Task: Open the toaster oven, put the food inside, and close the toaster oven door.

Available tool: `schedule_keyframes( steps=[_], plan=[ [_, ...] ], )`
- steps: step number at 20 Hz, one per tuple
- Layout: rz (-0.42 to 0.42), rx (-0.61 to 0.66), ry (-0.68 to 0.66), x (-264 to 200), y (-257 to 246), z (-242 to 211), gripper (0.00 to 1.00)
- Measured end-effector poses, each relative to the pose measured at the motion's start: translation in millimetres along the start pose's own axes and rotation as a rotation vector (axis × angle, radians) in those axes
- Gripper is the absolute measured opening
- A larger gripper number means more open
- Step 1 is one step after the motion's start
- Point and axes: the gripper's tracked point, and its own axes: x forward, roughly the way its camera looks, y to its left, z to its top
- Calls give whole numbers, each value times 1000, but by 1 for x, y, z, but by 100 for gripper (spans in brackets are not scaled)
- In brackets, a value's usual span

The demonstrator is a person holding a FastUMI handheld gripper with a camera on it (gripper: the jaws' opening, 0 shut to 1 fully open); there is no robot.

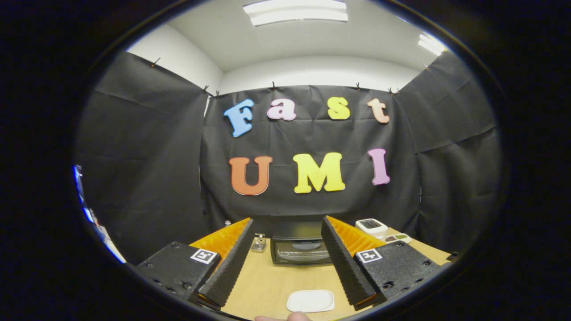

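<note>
A black toaster oven point(299, 249) stands at the far side of the wooden table point(276, 285), its glass door shut. My gripper point(287, 249) is held well above the table with its two fingers point(232, 263) spread wide and nothing between them; the oven shows in the gap beyond them. A small white plate point(310, 301) lies on the table below the fingers, close to me. I cannot tell whether food is on it. A fingertip of a person's hand point(290, 317) shows just under the plate.
A small clear glass object point(259, 243) sits left of the oven. A white digital scale or timer point(371, 226) and a small flat item point(398, 237) stand to the oven's right. Black cloth walls close the booth on three sides.
</note>
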Motion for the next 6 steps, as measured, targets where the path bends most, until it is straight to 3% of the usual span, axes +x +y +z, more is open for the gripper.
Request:
schedule_keyframes(
  steps=[6],
  plan=[
    [11,4,2,-2,3,1,98]
  ],
)
